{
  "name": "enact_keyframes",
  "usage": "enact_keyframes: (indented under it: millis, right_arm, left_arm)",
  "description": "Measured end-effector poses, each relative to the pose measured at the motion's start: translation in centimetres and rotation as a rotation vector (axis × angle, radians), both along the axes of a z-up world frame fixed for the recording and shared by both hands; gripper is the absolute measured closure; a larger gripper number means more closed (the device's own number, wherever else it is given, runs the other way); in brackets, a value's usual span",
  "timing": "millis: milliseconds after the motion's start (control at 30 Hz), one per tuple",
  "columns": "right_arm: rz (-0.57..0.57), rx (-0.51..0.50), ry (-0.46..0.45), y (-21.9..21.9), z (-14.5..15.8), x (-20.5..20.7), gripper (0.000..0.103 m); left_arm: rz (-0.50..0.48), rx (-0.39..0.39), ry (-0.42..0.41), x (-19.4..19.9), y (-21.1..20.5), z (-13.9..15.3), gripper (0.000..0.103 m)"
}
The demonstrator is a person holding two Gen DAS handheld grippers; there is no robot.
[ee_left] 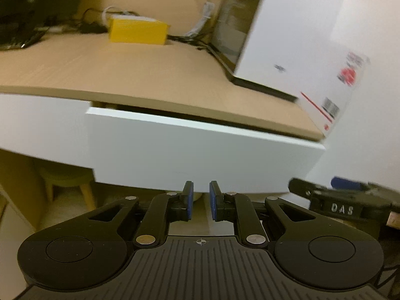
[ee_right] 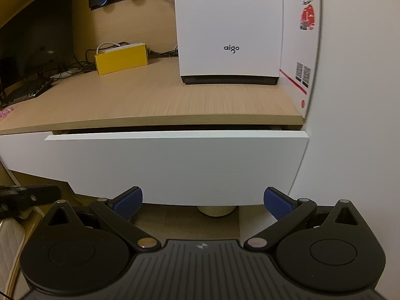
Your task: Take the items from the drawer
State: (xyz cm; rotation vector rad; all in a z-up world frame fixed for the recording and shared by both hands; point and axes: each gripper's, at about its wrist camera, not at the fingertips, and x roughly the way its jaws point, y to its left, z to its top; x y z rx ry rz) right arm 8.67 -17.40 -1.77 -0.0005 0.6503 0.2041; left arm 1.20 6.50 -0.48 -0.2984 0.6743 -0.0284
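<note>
Hovered before the barely open drawer (ee_right: 175, 165), left gripper (ee_left: 201, 200) nearly pinched on nothing, right gripper (ee_right: 203, 200) spread; perhaps risked slipping off the handle-less front.

A drawer (ee_right: 175, 165) sits slightly pulled out under the counter (ee_right: 150, 100). On the counter, a box (ee_right: 121, 60) stands left of a computer case (ee_right: 228, 25).
</note>
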Motion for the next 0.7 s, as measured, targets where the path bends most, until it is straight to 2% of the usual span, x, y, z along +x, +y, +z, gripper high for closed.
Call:
enact_keyframes:
  millis: [100,367,500,700]
  right_arm:
    - [0.009,-0.01,0.01,0.7,-0.1,1.0,0.0]
    - [0.056,-0.069,0.009,3.8,0.7,5.0,0.0]
    - [0.055,-0.062,-0.016,5.1,1.5,7.2,0.0]
    - [0.023,-0.026,-0.004,6.8,1.0,10.5,0.0]
  left_arm:
    - [0.054,-0.031,0.004,0.6,2.7,0.6,0.088]
    - [0.173,0.011,0.013,5.0,9.5,2.4,0.088]
    - [0.189,0.027,0.012,7.0,11.7,2.8,0.087]
    - [0.223,0.022,0.072,10.7,13.0,2.1,0.087]
